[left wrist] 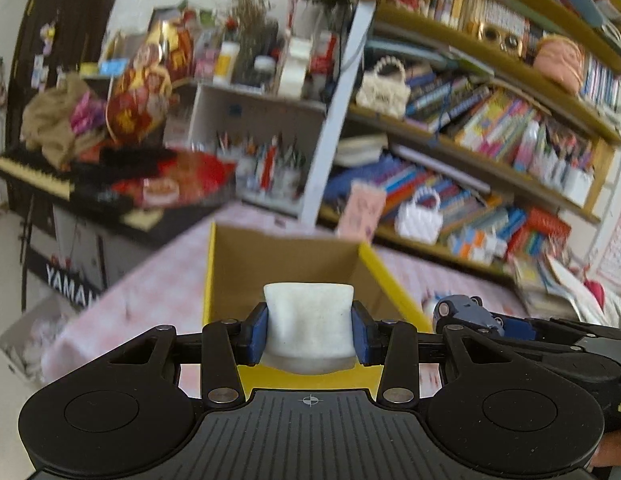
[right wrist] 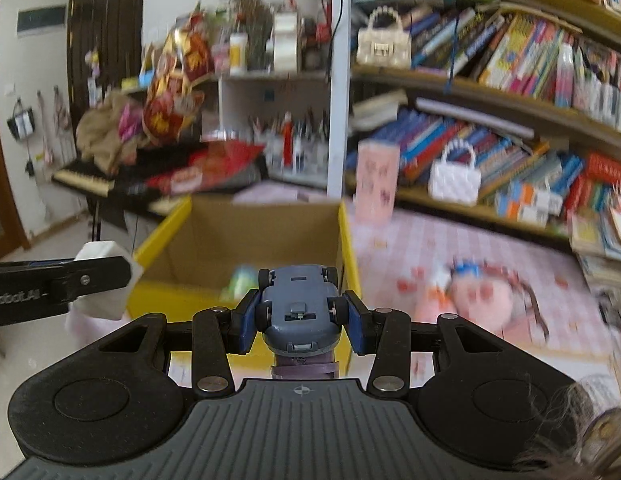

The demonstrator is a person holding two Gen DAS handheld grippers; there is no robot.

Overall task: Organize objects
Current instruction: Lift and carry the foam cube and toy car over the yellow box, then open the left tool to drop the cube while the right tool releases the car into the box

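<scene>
My left gripper is shut on a white foam block and holds it over the near edge of an open cardboard box with yellow sides. My right gripper is shut on a blue-grey toy car, belly up, just in front of the same box. The car also shows at the right of the left wrist view. The block and left gripper show at the left of the right wrist view. A blurred pale green object lies inside the box.
The box stands on a pink checked tablecloth. A pink doll lies on the cloth right of the box. A pink card box stands behind. Bookshelves fill the back right, a keyboard piled with clutter the left.
</scene>
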